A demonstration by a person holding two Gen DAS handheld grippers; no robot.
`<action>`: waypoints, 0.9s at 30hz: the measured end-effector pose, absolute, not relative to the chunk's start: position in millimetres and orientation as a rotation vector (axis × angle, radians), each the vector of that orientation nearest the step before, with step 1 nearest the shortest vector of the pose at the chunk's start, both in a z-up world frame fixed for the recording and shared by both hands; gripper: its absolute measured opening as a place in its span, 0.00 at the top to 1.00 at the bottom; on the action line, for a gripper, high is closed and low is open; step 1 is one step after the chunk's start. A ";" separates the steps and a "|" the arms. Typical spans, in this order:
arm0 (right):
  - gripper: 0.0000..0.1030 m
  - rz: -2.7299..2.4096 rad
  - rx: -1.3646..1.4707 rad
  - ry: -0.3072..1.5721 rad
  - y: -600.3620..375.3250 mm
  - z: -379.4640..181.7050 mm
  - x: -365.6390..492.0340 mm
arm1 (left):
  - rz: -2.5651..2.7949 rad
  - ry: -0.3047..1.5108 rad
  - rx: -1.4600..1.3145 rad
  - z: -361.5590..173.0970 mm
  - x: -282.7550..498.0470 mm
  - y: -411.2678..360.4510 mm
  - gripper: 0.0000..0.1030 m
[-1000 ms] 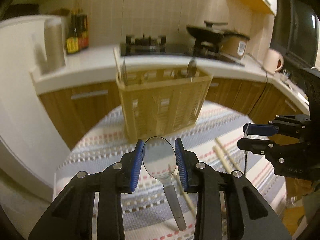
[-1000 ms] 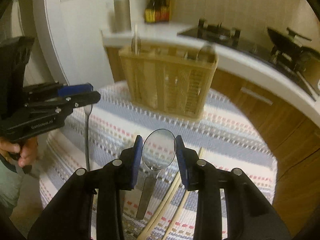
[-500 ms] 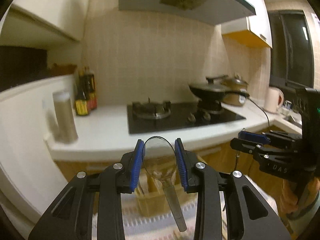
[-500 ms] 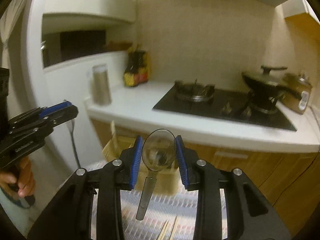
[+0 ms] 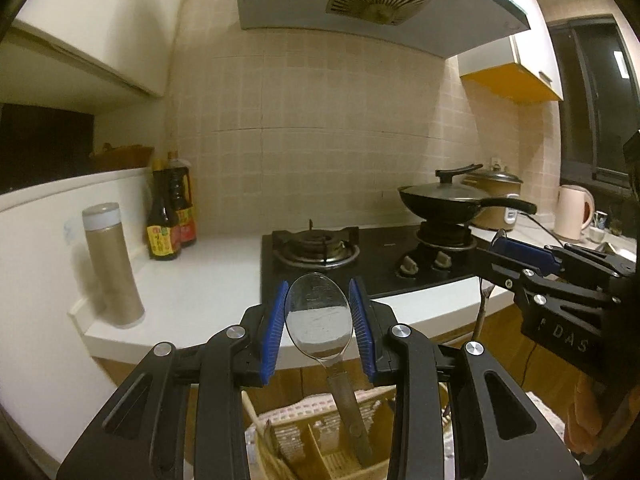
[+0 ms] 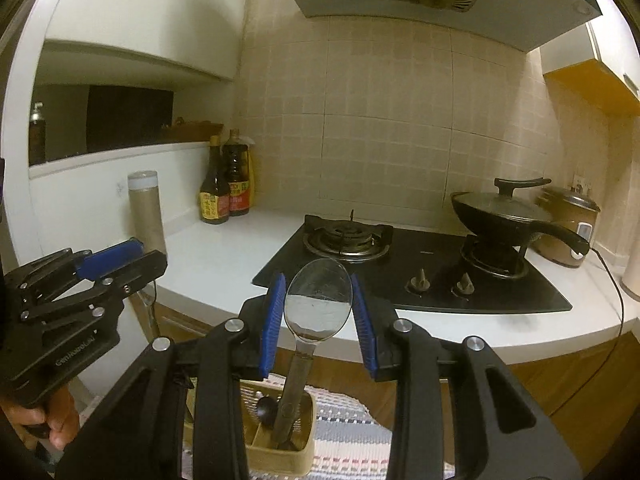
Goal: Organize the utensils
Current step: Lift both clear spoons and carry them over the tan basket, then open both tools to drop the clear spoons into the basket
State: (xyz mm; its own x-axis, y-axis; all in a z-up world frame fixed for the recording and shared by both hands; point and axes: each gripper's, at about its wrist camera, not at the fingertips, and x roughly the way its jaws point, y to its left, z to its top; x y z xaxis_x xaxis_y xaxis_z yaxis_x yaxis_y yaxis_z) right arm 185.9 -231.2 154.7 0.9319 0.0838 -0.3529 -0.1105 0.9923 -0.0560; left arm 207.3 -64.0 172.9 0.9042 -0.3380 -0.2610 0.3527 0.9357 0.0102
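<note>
You've got a spoon in each gripper, both pinched by the bowl w/ the handle hanging down over the utensil caddy point(image 5: 320, 440). Left gripper point(image 5: 319, 328) clamps the left spoon point(image 5: 319, 318) across the bowl's curved edges, handle tip already down among the caddy's dividers. Right gripper point(image 6: 318, 320) holds the right spoon point(image 6: 318, 306) the same way, handle reaching into a caddy slot beside a dark spoon point(image 6: 265, 406). Main risk IMO: smooth round metal between flat pads can pivot or slip, esp. if a handle tip catches a divider. Both handles hang tilted, so one could land in the wrong slot or jam. The caddy looks light and sits on a striped cloth point(image 6: 348, 432), so a sideways push may tip it.
</note>
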 end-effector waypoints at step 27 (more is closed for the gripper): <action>0.70 0.123 -0.091 0.480 -228.6 80.1 205.3 | -0.415 0.353 0.087 108.2 224.3 -76.1 0.70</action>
